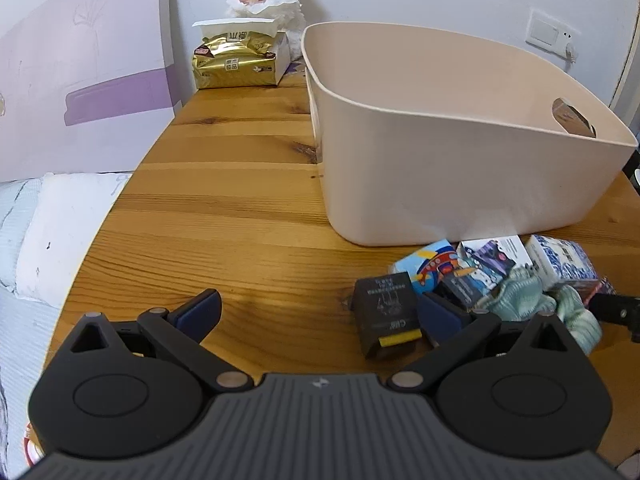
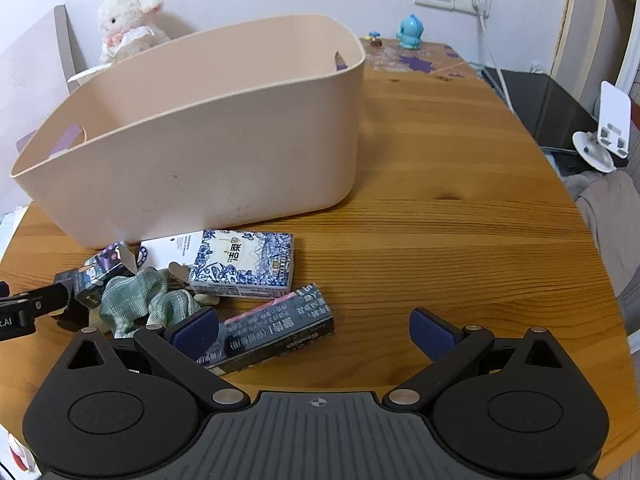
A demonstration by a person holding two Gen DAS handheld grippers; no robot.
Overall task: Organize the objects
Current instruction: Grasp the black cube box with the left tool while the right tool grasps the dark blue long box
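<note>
Wooden bench (image 1: pixel 240 216), white wall behind. Left gripper (image 1: pixel 320 312): jaws wide, empty, black box (image 1: pixel 386 312) just inside its right pad. Bin (image 1: pixel 460 176): beige, seemingly empty, behind the clutter. Right gripper (image 2: pixel 314 330): jaws wide, empty, over dark carton (image 2: pixel 276 328); square up, close across its narrow sides. Cloth (image 2: pixel 140 296) and tissue pack (image 2: pixel 244 264) crowd the left.

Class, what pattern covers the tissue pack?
Blue-and-white porcelain-style floral print on the tissue pack, clearest in right wrist view.
</note>
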